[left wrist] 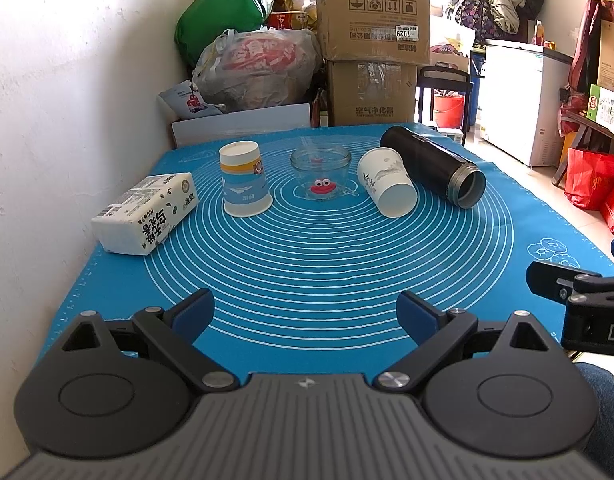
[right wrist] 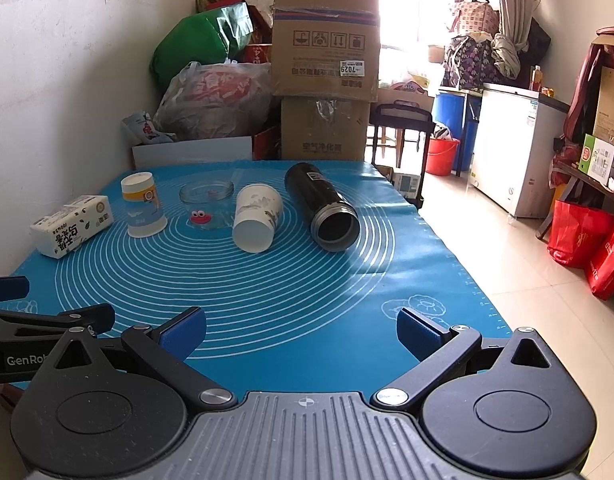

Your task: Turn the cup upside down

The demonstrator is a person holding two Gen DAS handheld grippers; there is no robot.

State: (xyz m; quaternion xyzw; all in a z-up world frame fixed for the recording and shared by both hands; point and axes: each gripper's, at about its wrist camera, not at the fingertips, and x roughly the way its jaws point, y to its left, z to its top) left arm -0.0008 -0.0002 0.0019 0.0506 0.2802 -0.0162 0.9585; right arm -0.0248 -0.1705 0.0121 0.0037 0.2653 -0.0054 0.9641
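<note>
**Both grippers idle at near edge; cups untouched on mat**

On the blue mat (left wrist: 307, 264), items run left to right along the far half. A white tissue pack (left wrist: 145, 212) lies flat near the left edge, close to the wall. Beside it, the blue-banded paper cup (left wrist: 245, 178) stands inverted, base up and wide rim on the mat. Next is a clear glass jar (left wrist: 321, 174), upright, bearing a red mouth-and-eyes decoration. To its right, the white paper cup (left wrist: 387, 188) lies on its side, open mouth facing the near edge. Just beside that cup, a black thermos flask (left wrist: 433, 166) also lies on its side, lidless, its open end toward the viewer; whether the two touch cannot be determined.

The left gripper (left wrist: 305, 314) hovers over the near part of the mat, jaws spread wide, nothing between the blue pads. The right gripper (right wrist: 301, 330) sits likewise at the near edge, jaws spread apart and empty, well short of the white paper cup (right wrist: 255, 218). Each gripper appears at the margin of the other's view.

Cardboard boxes (left wrist: 373, 40) and bags stand behind the table.
</note>
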